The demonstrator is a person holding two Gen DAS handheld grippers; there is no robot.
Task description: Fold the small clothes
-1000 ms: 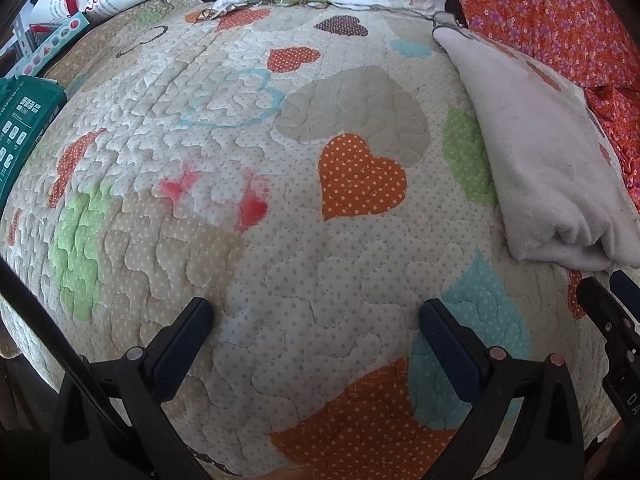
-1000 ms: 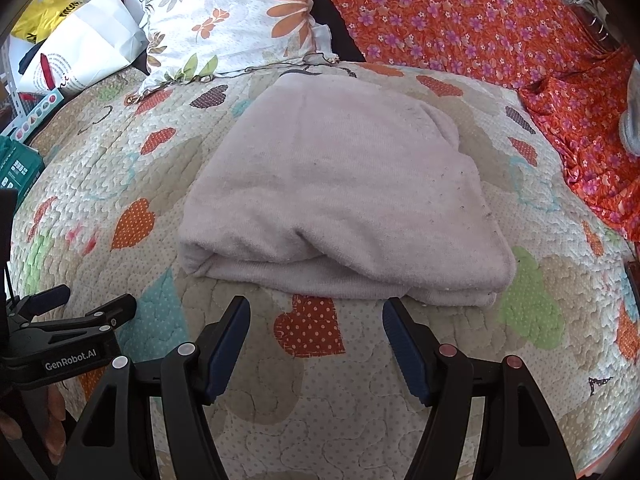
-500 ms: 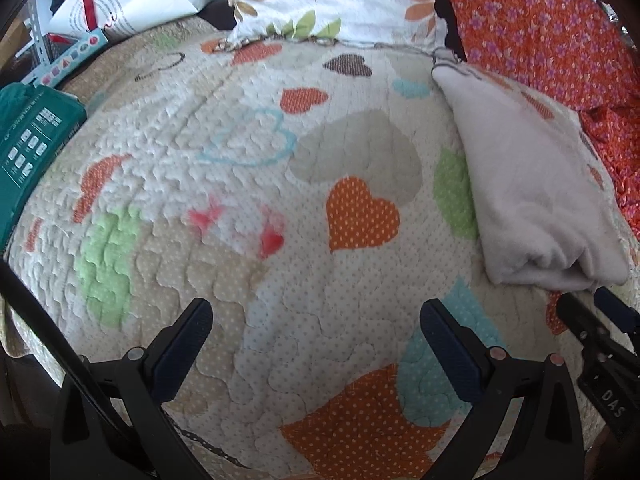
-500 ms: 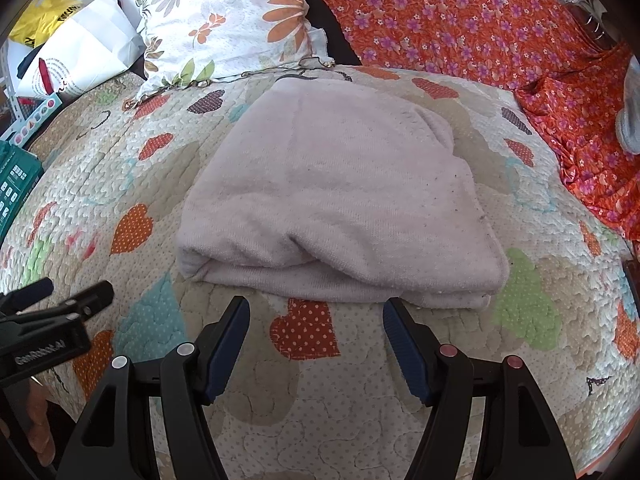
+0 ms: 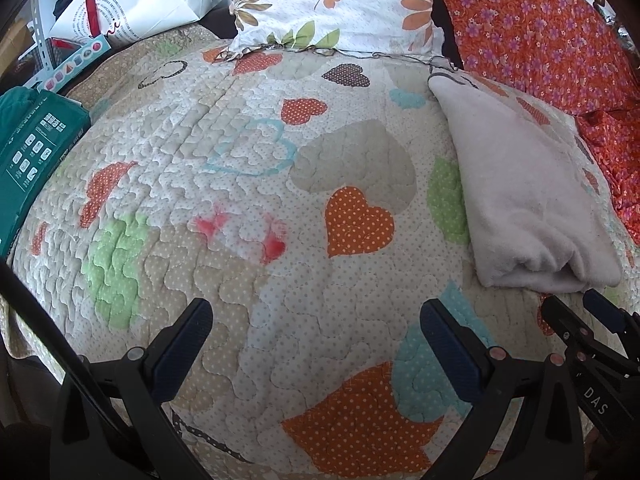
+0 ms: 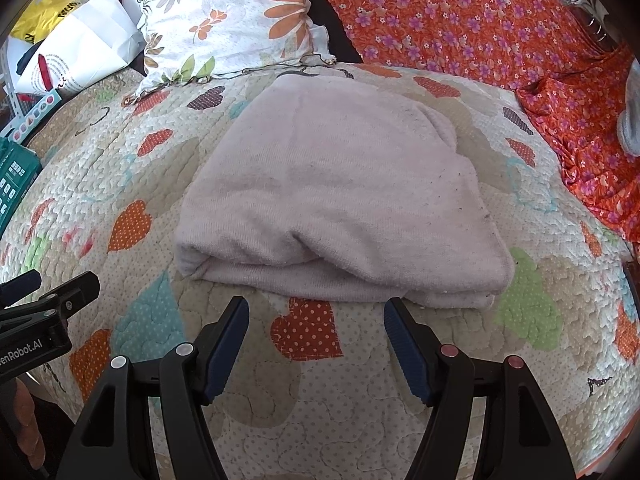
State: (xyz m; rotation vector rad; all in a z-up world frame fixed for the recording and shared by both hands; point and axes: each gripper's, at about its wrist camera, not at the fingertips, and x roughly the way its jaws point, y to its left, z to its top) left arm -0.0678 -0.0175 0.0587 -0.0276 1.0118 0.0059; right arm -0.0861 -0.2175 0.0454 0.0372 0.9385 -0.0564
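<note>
Slide both wide-apart, empty hand-held grippers [image 5: 316, 332] [image 6: 316, 328] low under the cloth [image 6: 340, 208] edge, then pinch and fold over.

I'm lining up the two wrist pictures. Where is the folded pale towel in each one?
Left wrist: folded pale towel at the right edge, beyond the right gripper.
Right wrist: towel in the centre, just ahead of the open gripper.
Shared landmark: floral pillow at the top.
</note>
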